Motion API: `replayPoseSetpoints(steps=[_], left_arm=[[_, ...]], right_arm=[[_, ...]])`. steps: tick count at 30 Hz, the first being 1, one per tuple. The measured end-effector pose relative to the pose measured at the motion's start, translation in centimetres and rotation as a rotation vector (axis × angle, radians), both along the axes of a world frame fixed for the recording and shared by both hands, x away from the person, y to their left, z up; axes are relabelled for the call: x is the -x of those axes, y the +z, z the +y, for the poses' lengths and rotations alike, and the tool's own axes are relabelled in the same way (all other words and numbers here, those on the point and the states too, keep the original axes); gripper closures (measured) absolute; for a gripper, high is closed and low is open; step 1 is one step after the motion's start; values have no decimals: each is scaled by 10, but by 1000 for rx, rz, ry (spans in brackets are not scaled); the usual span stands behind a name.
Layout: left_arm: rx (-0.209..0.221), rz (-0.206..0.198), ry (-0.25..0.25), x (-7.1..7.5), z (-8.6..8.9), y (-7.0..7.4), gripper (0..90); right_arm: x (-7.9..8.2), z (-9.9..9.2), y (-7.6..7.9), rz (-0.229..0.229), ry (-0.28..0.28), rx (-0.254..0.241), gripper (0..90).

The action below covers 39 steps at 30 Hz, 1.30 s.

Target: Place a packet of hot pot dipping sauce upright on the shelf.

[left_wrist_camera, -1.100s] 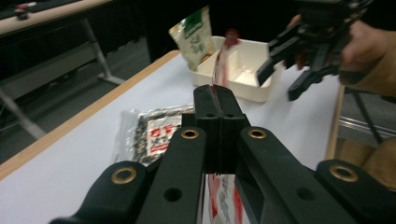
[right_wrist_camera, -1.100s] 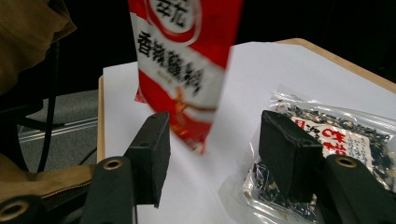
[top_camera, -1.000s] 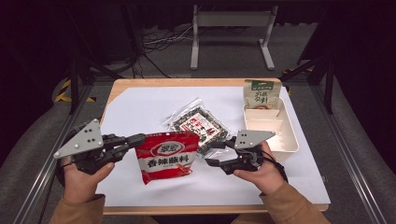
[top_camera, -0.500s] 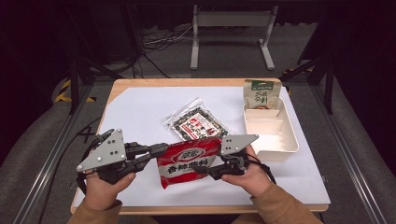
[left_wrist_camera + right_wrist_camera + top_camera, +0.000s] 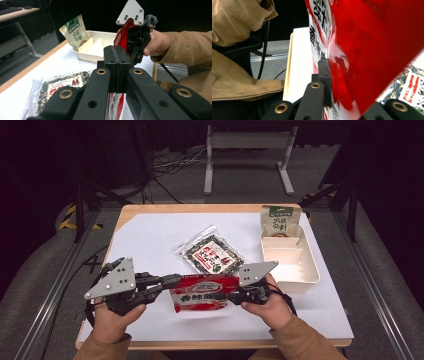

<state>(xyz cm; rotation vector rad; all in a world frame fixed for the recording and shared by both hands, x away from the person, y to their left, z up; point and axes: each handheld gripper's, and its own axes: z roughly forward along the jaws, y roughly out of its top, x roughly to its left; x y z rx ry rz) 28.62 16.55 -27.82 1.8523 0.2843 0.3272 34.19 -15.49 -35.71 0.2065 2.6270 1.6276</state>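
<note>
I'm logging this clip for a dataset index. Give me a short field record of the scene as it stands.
held item: red snack packet, lifted between both tools
left tool: shut on the packet's left edge
right tool: jaws have just been closing, now shut on its right edge
on table: clear seaweed packet, flat
tray: white divided tray, right side
in tray: green pouch, propped in far compartment

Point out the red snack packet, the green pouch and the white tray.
red snack packet (image 5: pixel 202 294), high view, middle of its printed front.
green pouch (image 5: pixel 280 220), high view, upper printed face.
white tray (image 5: pixel 315 270), high view, right-hand rim.
</note>
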Motion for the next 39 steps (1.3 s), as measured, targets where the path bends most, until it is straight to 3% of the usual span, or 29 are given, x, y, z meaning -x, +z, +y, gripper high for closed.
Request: replayPoseSetpoints(steps=[7, 14, 19, 25, 30, 39], left_arm=[[4, 8, -7, -2, 0, -2, 866], [-12, 28, 53, -8, 0, -5, 565], [-18, 55, 85, -16, 5, -13, 479], [-56, 53, 146, -26, 11, -24, 435], [-55, 70, 171, -33, 18, -32, 403], [-61, 111, 229, -43, 30, -44, 379]], right_arm=[[0, -7, 8, 4, 5, 19, 896], [1, -18, 13, 15, -26, 36, 896], [-1, -29, 19, 4, -53, 26, 896], [-3, -42, 27, -13, -94, 13, 896], [-6, -55, 38, -31, -126, -1, 895], [-16, -76, 57, -46, -178, 20, 895]])
